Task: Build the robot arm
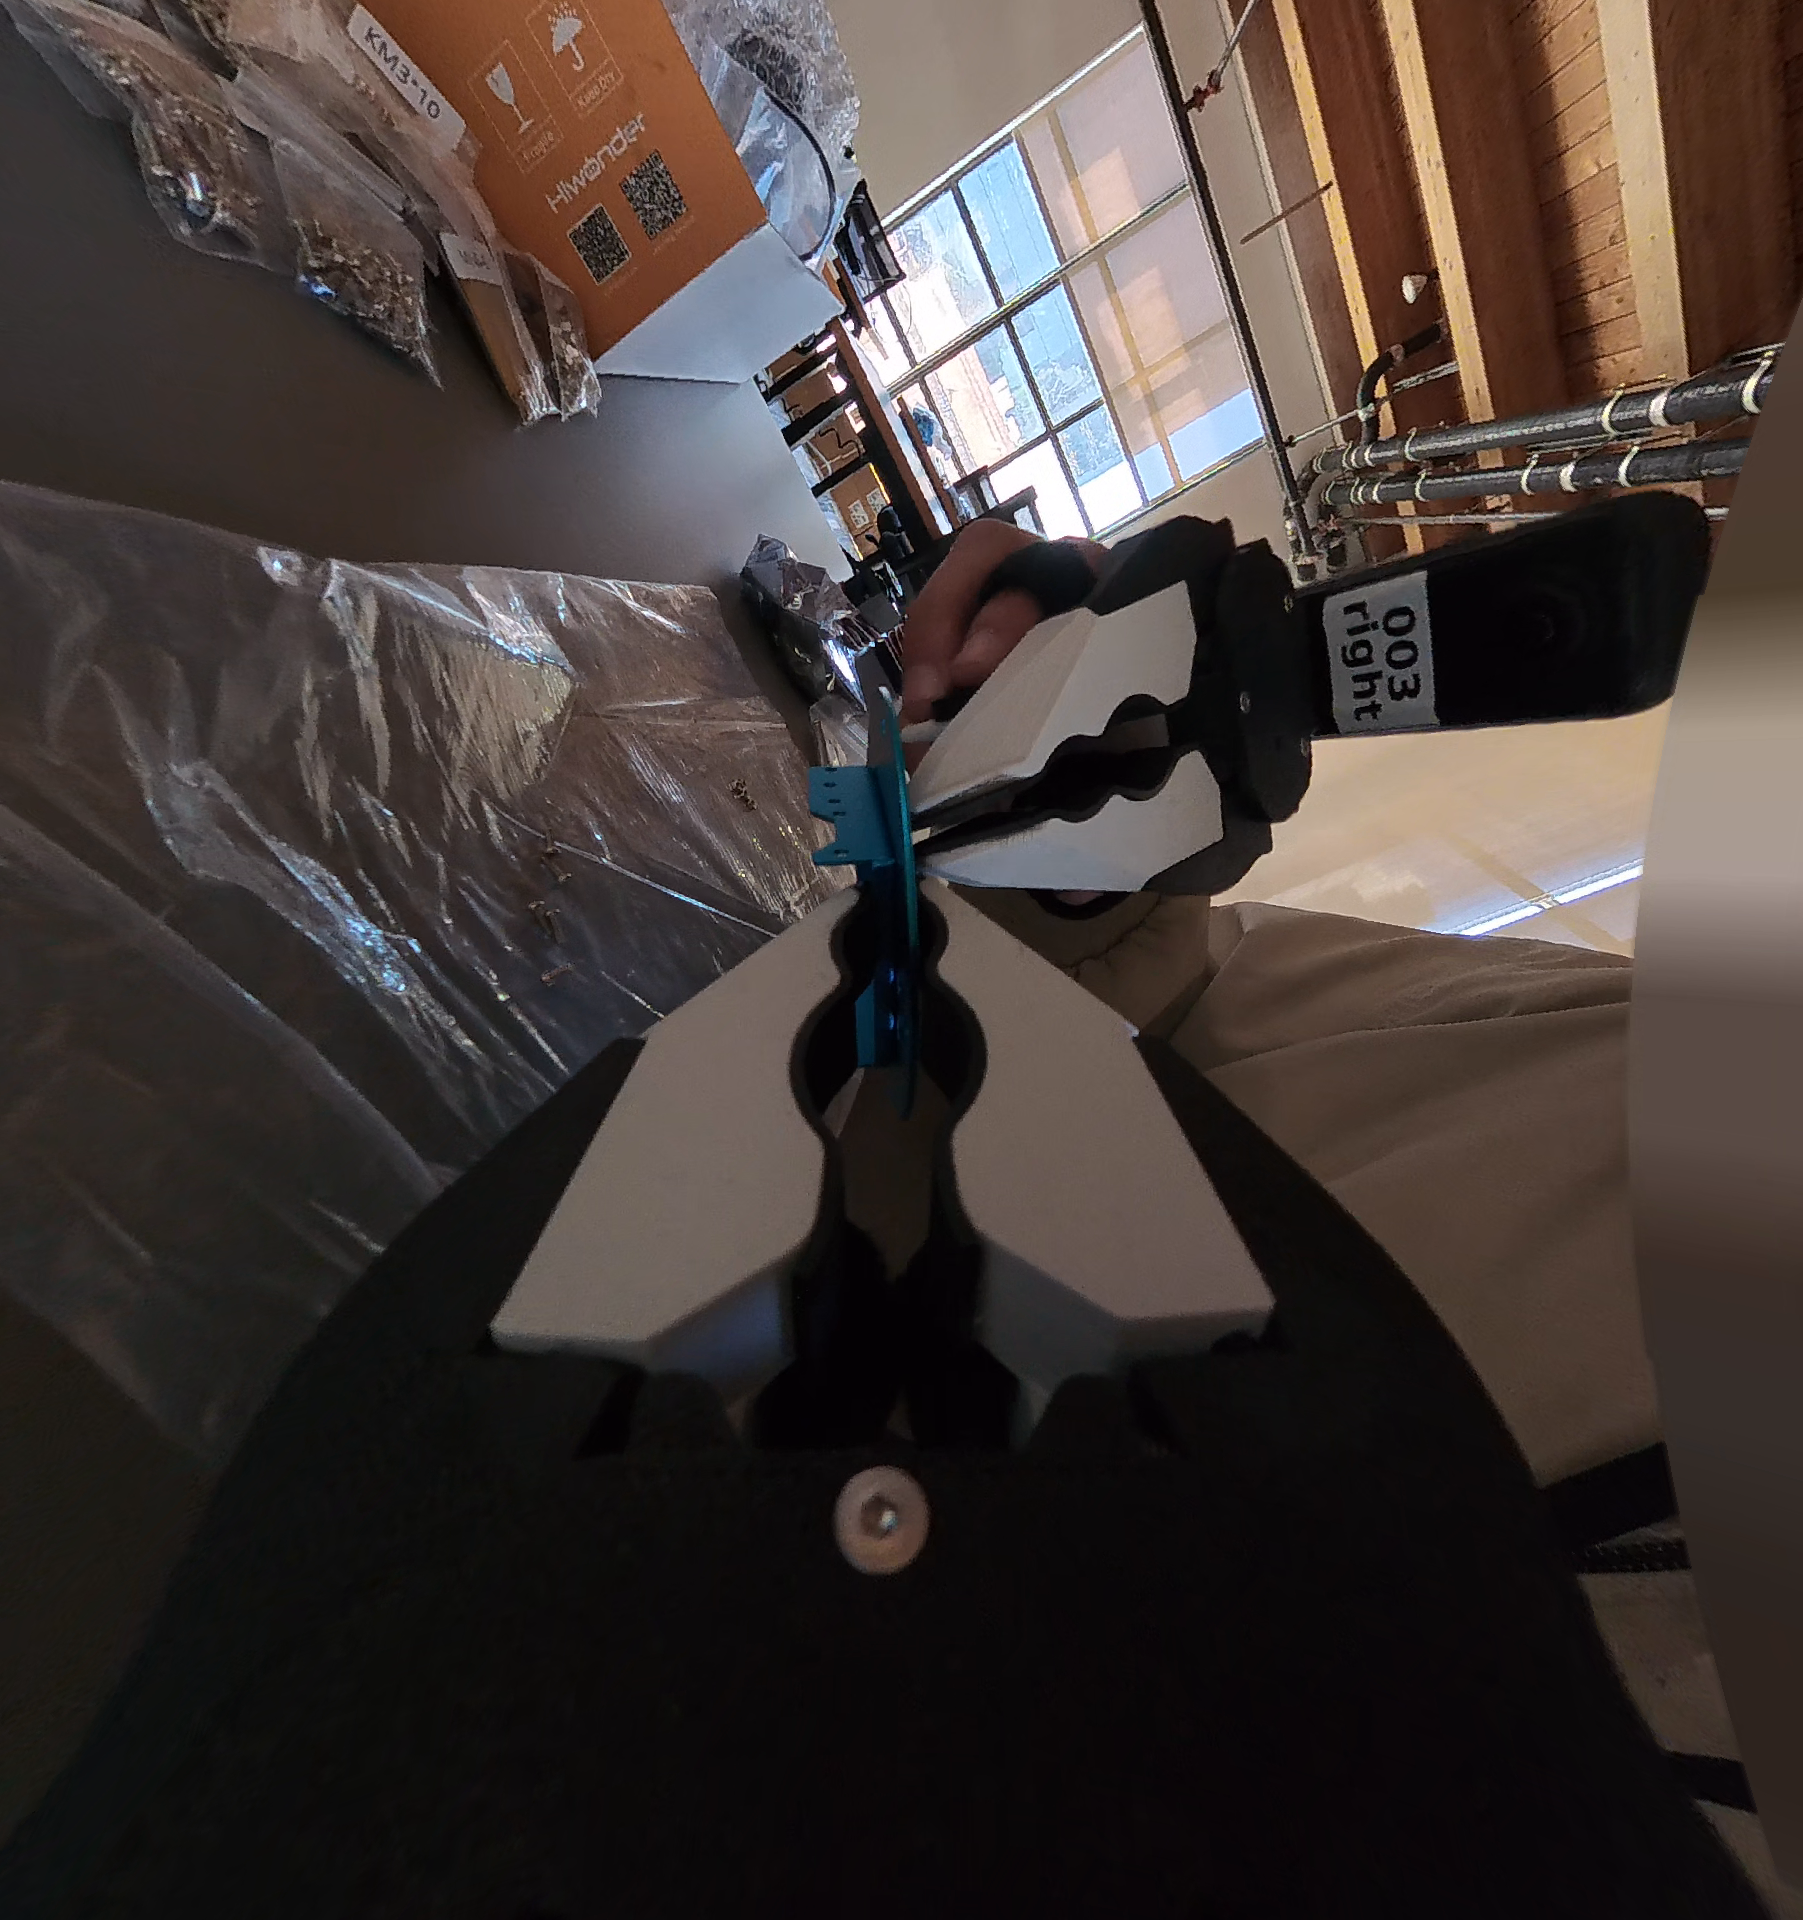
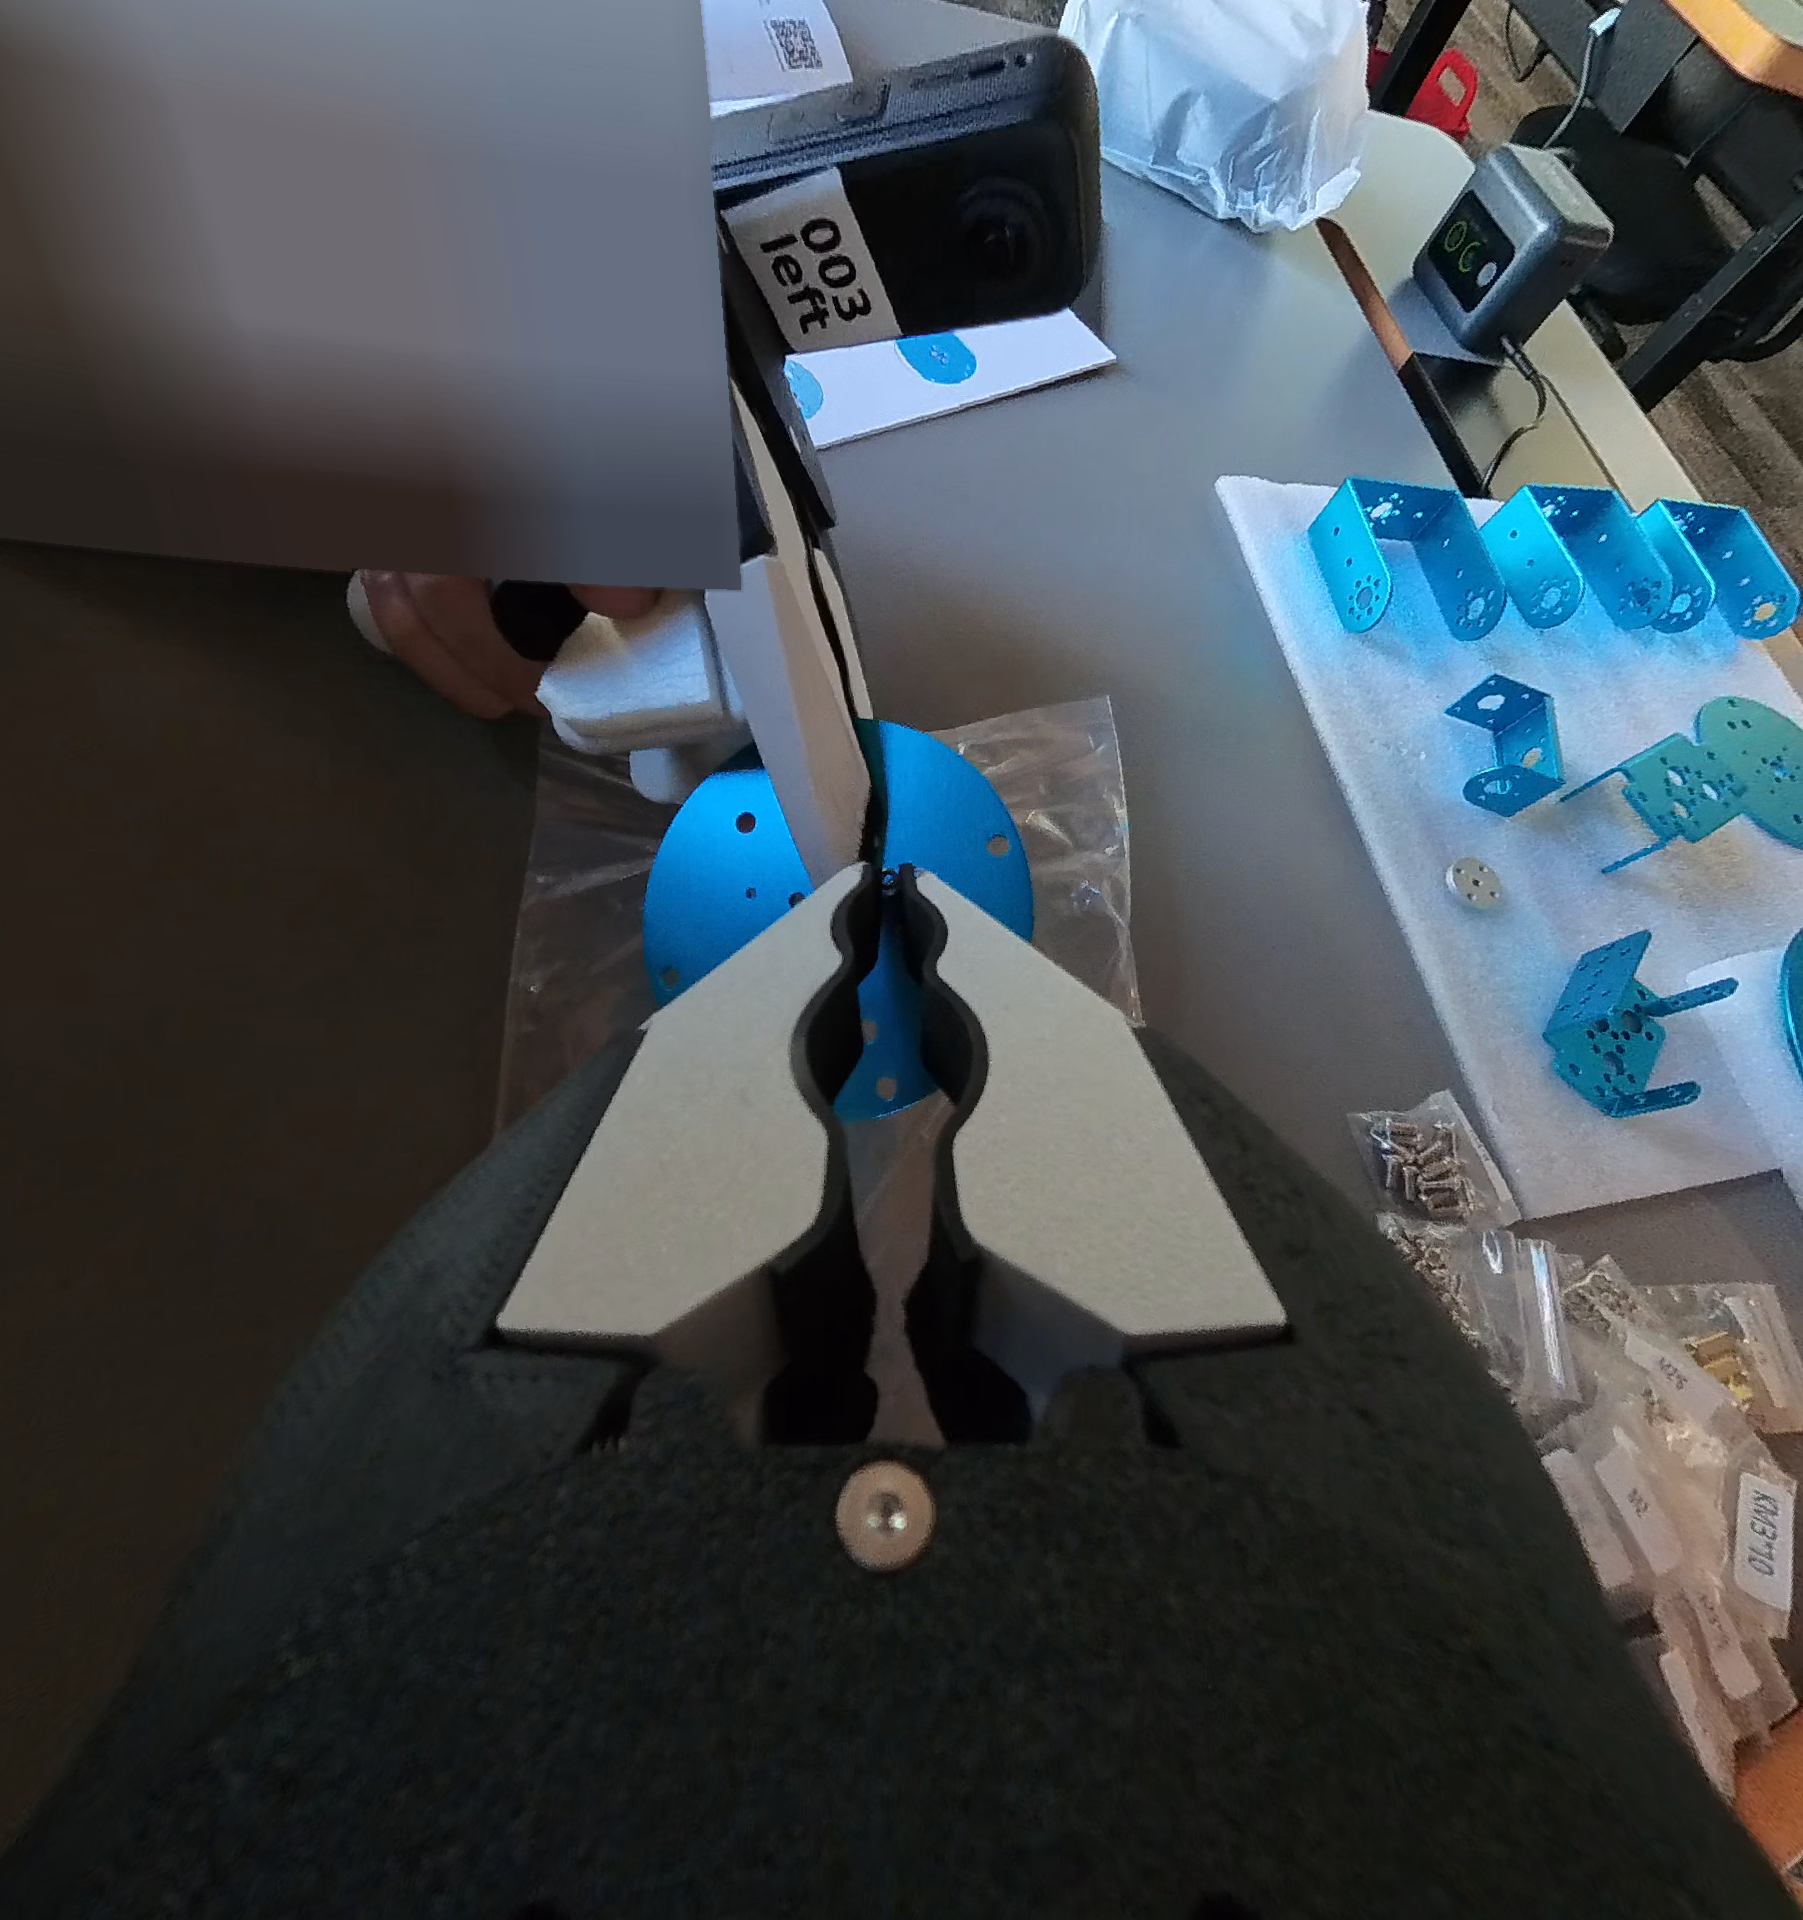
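Observation:
My left gripper is shut on a blue round metal plate, which shows edge-on with a small blue bracket on its far face. In the right wrist view the plate faces me, full of holes, above a clear plastic bag. The left gripper's white fingers clamp it from above. My right gripper is shut, its tips pinching a small dark screw against the plate's face. It also shows in the left wrist view, touching the plate from the right.
A white foam sheet at the right carries several blue brackets. Bags of screws lie in front of it. An orange box and a grey power unit stand farther off. Loose screws lie on plastic wrap. The grippers are tip to tip, or close to it.

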